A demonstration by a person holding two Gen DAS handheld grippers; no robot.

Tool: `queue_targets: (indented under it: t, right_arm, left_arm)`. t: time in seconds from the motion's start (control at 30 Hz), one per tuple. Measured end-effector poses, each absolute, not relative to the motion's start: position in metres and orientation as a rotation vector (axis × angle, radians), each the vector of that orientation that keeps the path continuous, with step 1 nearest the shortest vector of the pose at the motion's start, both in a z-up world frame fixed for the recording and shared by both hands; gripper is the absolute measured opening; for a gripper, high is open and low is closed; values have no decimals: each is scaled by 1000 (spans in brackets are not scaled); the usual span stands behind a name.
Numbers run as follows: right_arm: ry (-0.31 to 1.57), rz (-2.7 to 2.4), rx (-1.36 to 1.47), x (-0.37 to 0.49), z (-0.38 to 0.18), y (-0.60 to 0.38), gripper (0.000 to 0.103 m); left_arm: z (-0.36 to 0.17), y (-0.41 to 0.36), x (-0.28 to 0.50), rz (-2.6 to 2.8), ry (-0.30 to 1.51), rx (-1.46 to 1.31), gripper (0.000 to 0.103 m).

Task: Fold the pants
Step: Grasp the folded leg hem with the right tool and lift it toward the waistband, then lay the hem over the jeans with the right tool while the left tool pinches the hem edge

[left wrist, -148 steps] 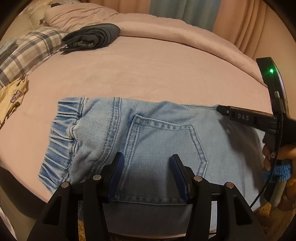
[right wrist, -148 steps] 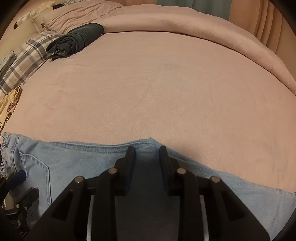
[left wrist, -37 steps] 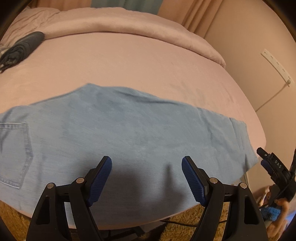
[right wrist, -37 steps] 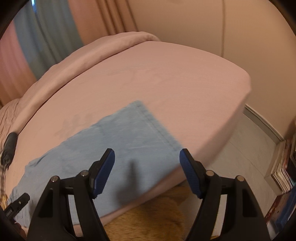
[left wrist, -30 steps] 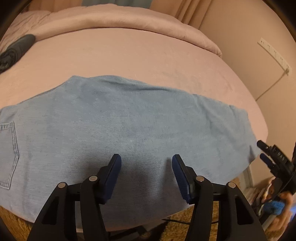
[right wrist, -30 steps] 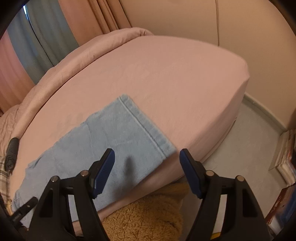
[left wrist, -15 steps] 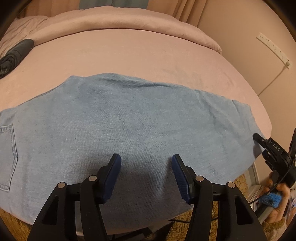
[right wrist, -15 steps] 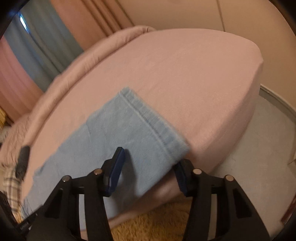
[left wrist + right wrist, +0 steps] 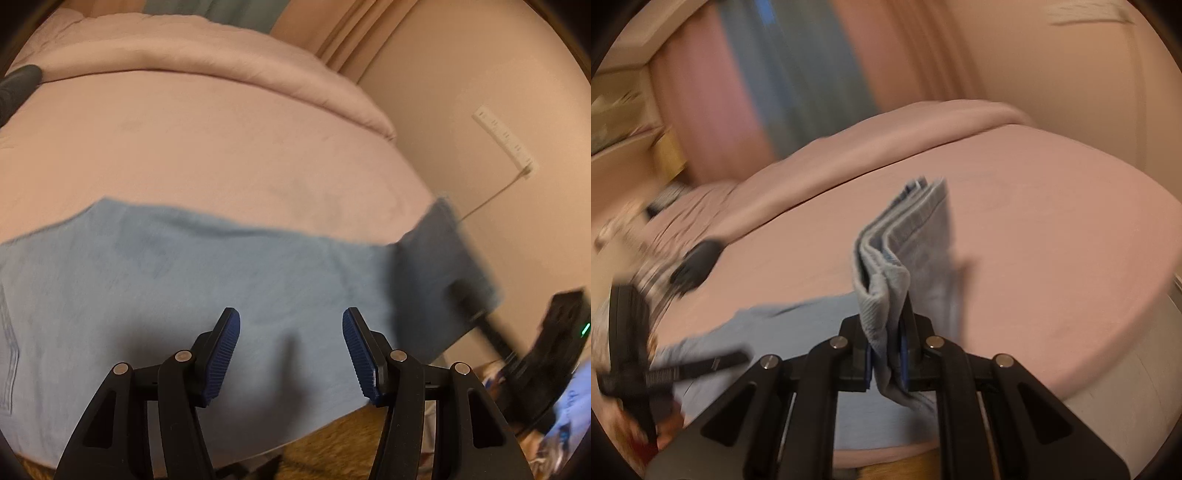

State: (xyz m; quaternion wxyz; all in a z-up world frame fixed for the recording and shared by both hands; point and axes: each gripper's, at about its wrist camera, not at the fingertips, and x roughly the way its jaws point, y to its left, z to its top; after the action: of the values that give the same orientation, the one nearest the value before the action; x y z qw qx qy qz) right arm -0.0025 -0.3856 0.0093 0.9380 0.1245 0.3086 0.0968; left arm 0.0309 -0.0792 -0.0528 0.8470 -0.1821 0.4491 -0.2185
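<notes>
Right gripper (image 9: 886, 363) has just clamped the pants (image 9: 912, 236) hem, lifted off the bed (image 9: 1052, 229).

You face a bed (image 9: 221, 147) covered in a pink sheet. A rolled pink duvet (image 9: 207, 62) lies along the bed's far edge. Beyond the bed hang pink and blue curtains (image 9: 783, 81). To the bed's right stands a beige wall (image 9: 480, 74) bearing a white power strip (image 9: 504, 142). Tan carpet (image 9: 332, 439) lies below the bed's near edge.
</notes>
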Motion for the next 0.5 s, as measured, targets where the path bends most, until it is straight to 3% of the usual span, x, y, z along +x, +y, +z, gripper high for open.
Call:
queue_targets:
  t: [0.43,0.47,0.5]
  right_arm:
    - [849,390,109,15,-44,-302,12]
    - [851,394,110,13,-44,-303,12]
    - [853,399,111,13,-44,-303,12]
  left_arm:
    - [-84,-96,91,-615,1085,-621,58]
    - [-86,-98,92,-604,1089,-613,45]
    - [-87,-99,90,-578,1103,-579,18]
